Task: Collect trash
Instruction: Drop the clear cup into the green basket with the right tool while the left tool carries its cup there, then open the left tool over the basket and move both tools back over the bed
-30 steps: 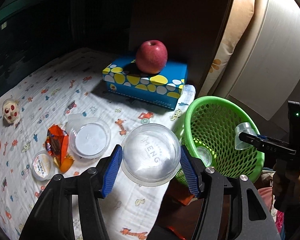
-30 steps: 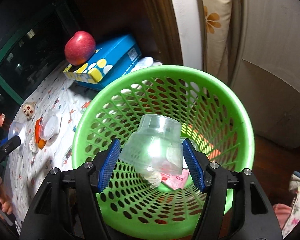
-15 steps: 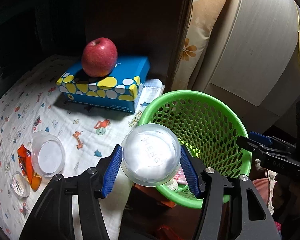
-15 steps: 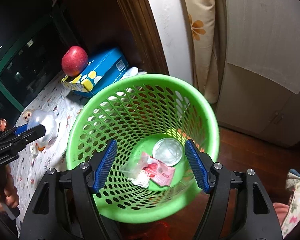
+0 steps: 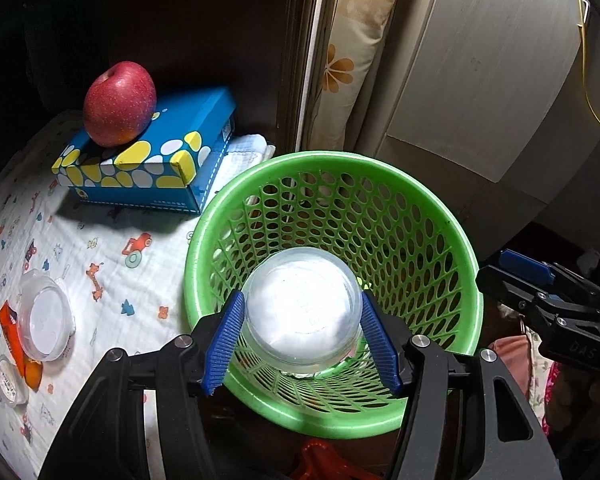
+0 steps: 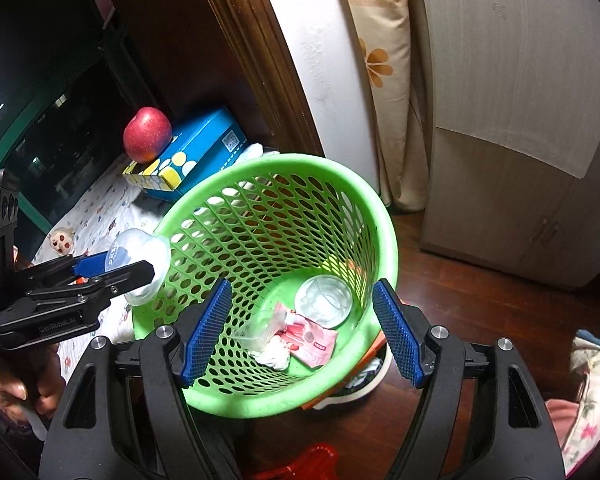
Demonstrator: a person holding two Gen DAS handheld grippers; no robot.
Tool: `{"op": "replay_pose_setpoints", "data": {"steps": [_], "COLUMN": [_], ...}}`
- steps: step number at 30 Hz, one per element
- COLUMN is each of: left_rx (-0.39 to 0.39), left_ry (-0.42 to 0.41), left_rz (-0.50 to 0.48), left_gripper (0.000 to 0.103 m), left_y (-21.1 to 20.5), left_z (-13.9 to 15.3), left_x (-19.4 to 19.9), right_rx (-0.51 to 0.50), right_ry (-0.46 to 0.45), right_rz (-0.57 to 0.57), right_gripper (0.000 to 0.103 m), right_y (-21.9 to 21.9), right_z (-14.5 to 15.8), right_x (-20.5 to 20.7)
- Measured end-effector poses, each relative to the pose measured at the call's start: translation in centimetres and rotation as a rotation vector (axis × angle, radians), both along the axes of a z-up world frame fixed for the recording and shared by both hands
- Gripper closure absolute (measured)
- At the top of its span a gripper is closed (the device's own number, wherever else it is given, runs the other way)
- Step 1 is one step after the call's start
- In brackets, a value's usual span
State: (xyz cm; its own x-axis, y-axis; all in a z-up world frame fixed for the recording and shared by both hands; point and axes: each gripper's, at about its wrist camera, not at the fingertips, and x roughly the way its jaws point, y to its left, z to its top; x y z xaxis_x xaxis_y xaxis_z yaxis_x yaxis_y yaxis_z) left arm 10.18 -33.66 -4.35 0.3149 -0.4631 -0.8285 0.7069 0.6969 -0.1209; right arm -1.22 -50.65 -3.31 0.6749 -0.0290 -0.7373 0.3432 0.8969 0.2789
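My left gripper (image 5: 302, 308) is shut on a clear plastic cup (image 5: 300, 280), bottom toward the camera, held just over the near left rim of the green mesh basket (image 5: 380, 164). In the right wrist view the left gripper (image 6: 132, 264) and the cup (image 6: 140, 248) sit at the left rim of the basket (image 6: 284, 160). My right gripper (image 6: 302, 288) hangs open above the basket with nothing between its blue pads. A clear cup (image 6: 324, 300), a pink wrapper (image 6: 312, 338), a small clear tray (image 6: 260, 330) and a crumpled tissue (image 6: 274, 356) lie in the basket.
On the patterned sheet at the left lie a clear round lid (image 5: 46, 316), an orange wrapper (image 5: 12, 332) and a small white tub (image 5: 10, 380). A red apple (image 5: 120, 104) rests on a blue tissue box (image 5: 152, 160). A pale cabinet (image 6: 520, 120) and a curtain (image 6: 380, 60) stand behind the basket.
My left gripper carried its cup from over the sheet to over the basket. The right gripper let go of its clear cup, which dropped to the basket's bottom, and drew back.
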Motion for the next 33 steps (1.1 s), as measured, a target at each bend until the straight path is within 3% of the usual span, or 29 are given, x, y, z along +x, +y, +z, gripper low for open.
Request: {"op": "replay_pose_setpoints", "data": {"steps": [2, 4, 6, 19, 33], "left_rx": [-0.005, -0.019, -0.019, -0.002, 0.029], "left_ry": [-0.005, -0.008, -0.019, -0.070, -0.081], "left_rz": [0.003, -0.003, 0.006, 0.126, 0.373], "left_gripper": [0.037, 0.036, 0.026, 0.026, 0.021], "left_y": [-0.1, 0.0, 0.2, 6.8, 18.7], "left_z": [0.1, 0.3, 0.5, 1.5, 0.8], "left_x": [-0.2, -0.3, -0.4, 0.9, 5.4], "right_rx": [0.004, 0.006, 0.001, -0.022, -0.031], "right_ry": [-0.001, -0.002, -0.001, -0.002, -0.008], "right_rz": [-0.002, 0.002, 0.005, 0.113, 0.263], "right_gripper": [0.030, 0.030, 0.030, 0.026, 0.022], "right_y": [0.0, 0.1, 0.3, 4.3, 10.9], "right_z": [0.0, 0.0, 0.1, 0.5, 1.0], "right_x": [0.0, -0.1, -0.1, 2.0, 6.9]}}
